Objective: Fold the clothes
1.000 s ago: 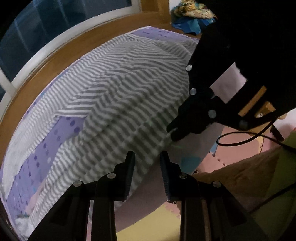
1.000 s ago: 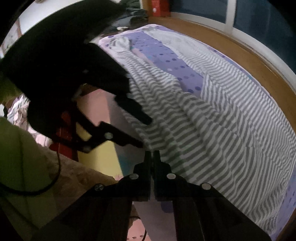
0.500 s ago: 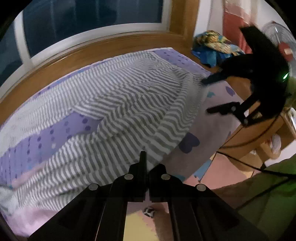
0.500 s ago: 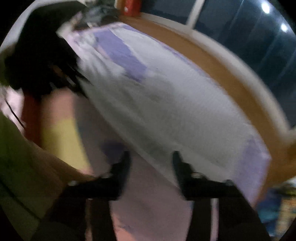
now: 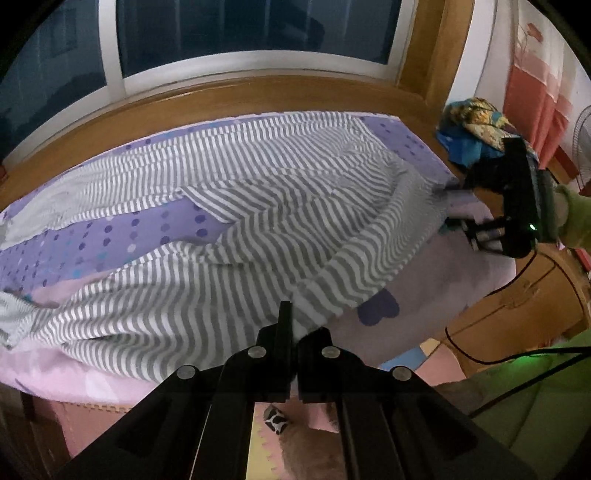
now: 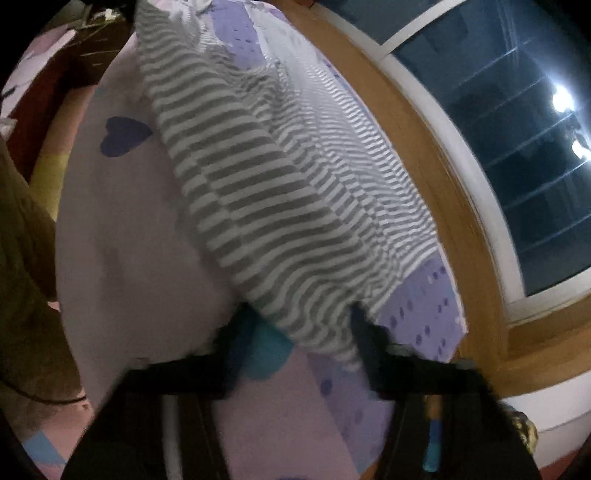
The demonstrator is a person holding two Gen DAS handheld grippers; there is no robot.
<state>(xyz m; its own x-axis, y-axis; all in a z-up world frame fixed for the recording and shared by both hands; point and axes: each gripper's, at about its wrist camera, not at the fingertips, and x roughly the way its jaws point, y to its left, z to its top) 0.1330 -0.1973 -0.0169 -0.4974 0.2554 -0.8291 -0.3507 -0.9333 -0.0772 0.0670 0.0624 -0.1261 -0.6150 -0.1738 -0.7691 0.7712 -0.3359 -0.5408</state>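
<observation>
A grey-and-white striped garment lies spread and rumpled across a bed with a purple dotted and pink sheet. My left gripper is shut on the garment's near hem at the bed's front edge. My right gripper is open, its jaws wide apart on either side of the garment's end at the bed's right end. It also shows in the left wrist view, at the garment's far right corner.
A wooden ledge and dark window run behind the bed. A pile of coloured clothes sits at the right. A wooden cabinet and foam floor mats lie in front of the bed.
My left gripper shut on the garment's near hem. My right gripper let go, opened and swung to the garment's right end.
</observation>
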